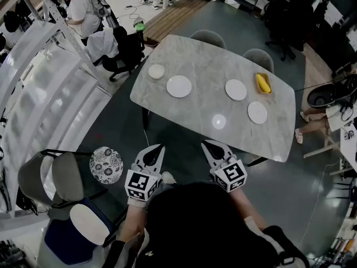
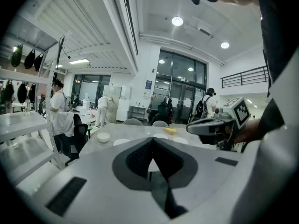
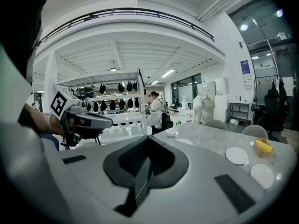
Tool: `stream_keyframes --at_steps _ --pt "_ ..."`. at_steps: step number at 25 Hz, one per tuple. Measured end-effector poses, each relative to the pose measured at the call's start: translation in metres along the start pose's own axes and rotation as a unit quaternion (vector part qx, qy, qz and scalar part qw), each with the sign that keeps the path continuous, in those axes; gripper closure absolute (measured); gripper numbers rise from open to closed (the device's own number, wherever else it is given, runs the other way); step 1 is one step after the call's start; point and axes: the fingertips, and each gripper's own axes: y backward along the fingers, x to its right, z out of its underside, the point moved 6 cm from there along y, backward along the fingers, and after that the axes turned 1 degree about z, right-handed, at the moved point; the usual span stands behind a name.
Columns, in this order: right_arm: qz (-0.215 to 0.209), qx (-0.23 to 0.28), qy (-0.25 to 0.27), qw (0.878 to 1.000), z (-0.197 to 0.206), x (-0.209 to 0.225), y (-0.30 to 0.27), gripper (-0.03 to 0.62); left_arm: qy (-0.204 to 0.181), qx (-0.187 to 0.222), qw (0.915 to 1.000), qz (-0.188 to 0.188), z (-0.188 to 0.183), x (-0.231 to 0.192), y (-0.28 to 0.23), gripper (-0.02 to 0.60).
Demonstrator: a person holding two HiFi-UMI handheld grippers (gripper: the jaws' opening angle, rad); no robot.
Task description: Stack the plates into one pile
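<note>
Left claw (image 1: 156, 151) and right claw (image 1: 211, 148), both closed and empty, hung short of the table's (image 1: 195, 110) near edge, seemingly poised to reach; plates (image 1: 179, 86) lay apart.

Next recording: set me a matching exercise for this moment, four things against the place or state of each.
Things:
1. small bowl
2. banana
3. patterned disc
4. right gripper

Places or states:
A. shut and empty, short of the table
B. off the table, beside the grey chair
C. at the table's left end in the head view
D. in a small dish near the table's right end

Pairs: 1-C, 2-D, 3-B, 4-A
</note>
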Motion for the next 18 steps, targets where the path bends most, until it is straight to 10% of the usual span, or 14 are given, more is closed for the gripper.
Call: stream_keyframes --at_steps 18 --pt "0.013 -0.034 -0.034 0.999 0.002 0.043 -0.094 0.577 0.047 -0.067 0.9966 -0.015 0.024 -0.101 -0.045 0.572"
